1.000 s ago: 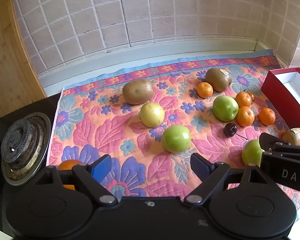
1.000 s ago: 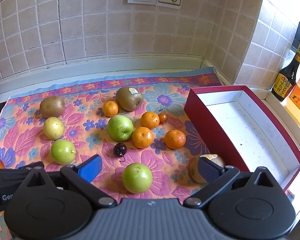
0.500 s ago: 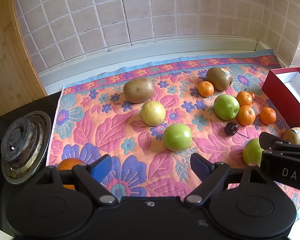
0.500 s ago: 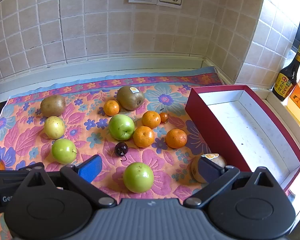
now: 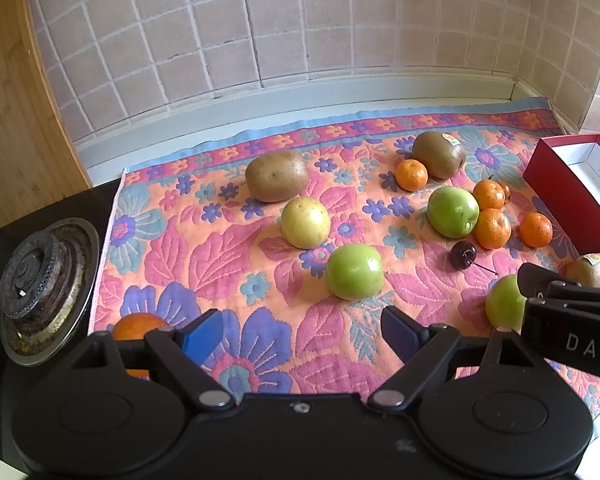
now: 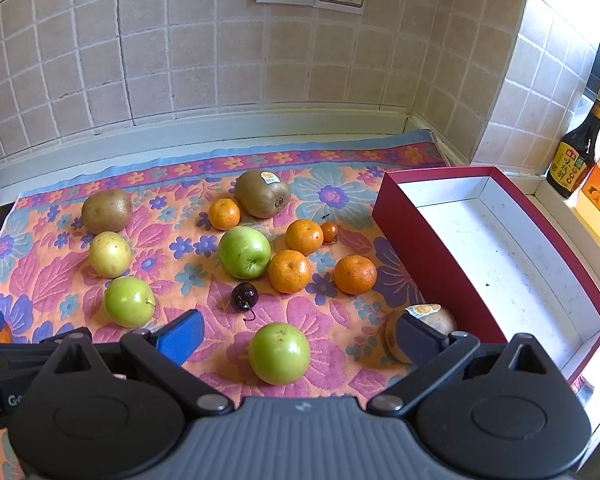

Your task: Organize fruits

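Three green apples [image 6: 279, 353], smooth, glossy, loose on floral cloth [image 6: 340, 344]; left claw [image 5: 302, 332], right claw [image 6: 300, 334] both wide, empty.

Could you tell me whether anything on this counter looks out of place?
One orange sits at the cloth's near-left edge, by the stove burner, apart from the other fruit clustered near the empty red box.

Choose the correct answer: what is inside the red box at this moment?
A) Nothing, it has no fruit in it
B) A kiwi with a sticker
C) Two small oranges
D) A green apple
A: in the right wrist view the white floor of the red box is bare, while a stickered kiwi lies outside against its wall and the other fruits stay on the cloth.
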